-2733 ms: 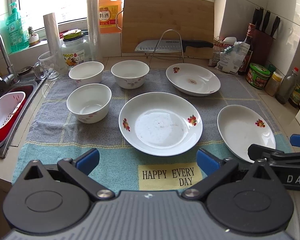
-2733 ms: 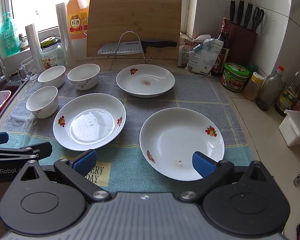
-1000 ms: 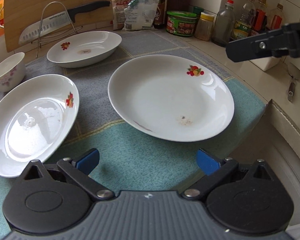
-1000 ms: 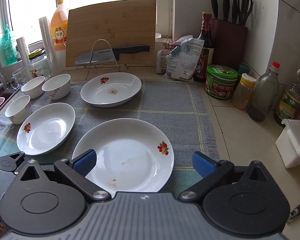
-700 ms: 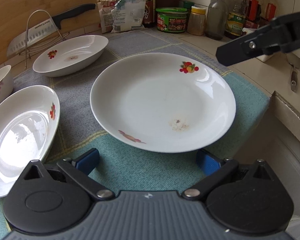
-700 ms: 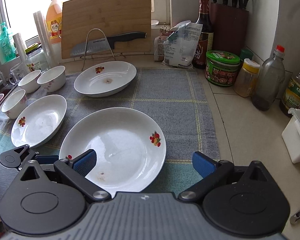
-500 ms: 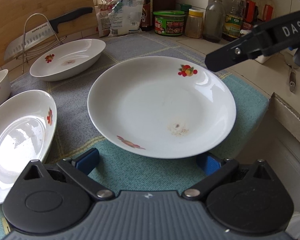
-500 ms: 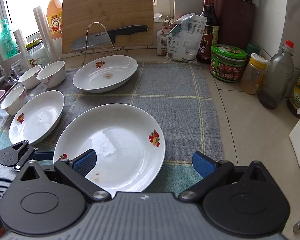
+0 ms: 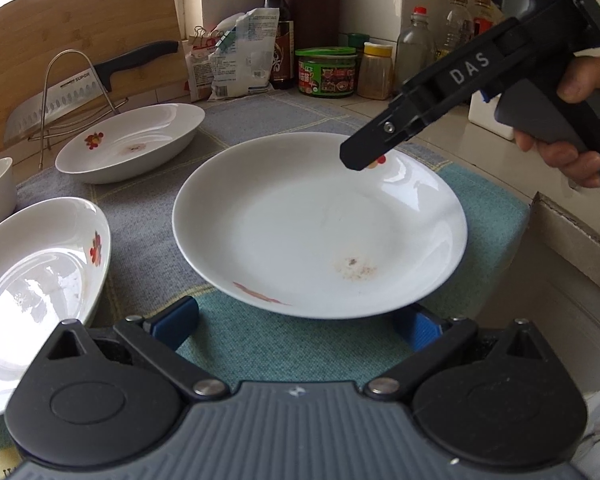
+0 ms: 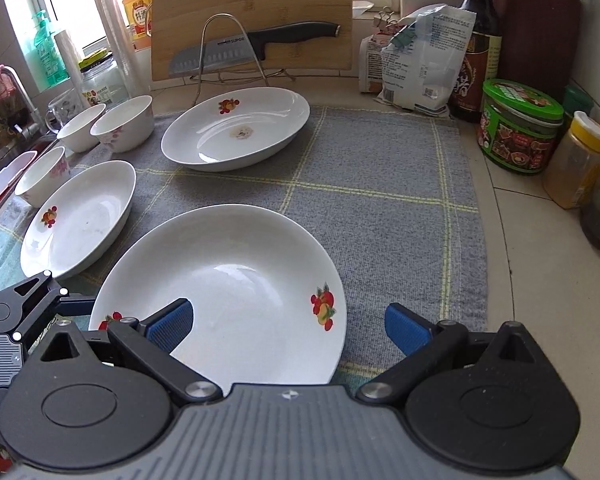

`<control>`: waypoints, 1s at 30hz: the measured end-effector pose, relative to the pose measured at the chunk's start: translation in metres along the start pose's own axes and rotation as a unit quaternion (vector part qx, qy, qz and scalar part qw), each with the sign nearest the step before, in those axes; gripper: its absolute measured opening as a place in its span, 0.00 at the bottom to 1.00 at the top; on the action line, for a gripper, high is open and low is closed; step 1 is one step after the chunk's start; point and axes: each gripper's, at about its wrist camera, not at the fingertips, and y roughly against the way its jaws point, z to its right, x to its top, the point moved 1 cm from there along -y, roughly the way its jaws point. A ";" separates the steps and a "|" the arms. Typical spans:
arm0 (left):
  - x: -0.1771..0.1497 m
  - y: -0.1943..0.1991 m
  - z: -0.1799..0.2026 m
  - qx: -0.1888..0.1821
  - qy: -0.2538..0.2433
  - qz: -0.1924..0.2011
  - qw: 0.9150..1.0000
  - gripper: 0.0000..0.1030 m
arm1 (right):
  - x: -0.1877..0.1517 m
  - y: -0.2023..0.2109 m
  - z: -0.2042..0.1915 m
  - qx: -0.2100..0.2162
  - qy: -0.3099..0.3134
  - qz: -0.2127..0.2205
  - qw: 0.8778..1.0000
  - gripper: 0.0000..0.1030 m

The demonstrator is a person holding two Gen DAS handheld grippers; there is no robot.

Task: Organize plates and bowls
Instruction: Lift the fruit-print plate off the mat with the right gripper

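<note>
the left tongs (image 9: 296, 324) sit low with their blue-padded fingers (image 9: 176, 320) spread apart, the near rim of the white round plate with a red fruit print (image 9: 320, 224) lying over the gap between them; whether a pad touches the plate cannot be told. that plate rests on the grey and teal checked towel (image 10: 380, 184) spread over the desk, at the towel's near right corner. the right tongs (image 10: 288, 324) are also apart and clamped on nothing, hovering above the same plate (image 10: 236, 280), with the left pad over its bowl and the right pad over the towel beyond its rim.

at ten o'clock from this plate lies a second white plate with a fruit print (image 10: 80, 220), and at twelve o'clock a third white plate with a brownish stain at its middle (image 10: 236, 128). three white ceramic bowls with pink flowers (image 10: 122, 122) stand at the far left of the towel, two side by side and one nearer.
</note>
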 end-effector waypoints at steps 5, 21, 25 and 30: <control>-0.001 0.001 0.001 -0.006 -0.013 0.012 1.000 1.00 | 0.010 -0.016 0.005 0.039 0.025 -0.018 0.999 1.00; 0.002 -0.001 0.007 -0.016 -0.058 0.024 0.998 1.00 | 0.031 -0.044 0.016 0.141 0.082 -0.067 0.984 0.86; 0.002 -0.002 0.007 -0.018 -0.064 0.024 0.997 1.00 | 0.035 -0.047 0.019 0.151 0.084 -0.071 0.982 0.83; 0.002 -0.001 0.007 -0.020 -0.063 0.024 0.998 1.00 | 0.039 -0.051 0.023 0.168 0.078 -0.078 0.980 0.82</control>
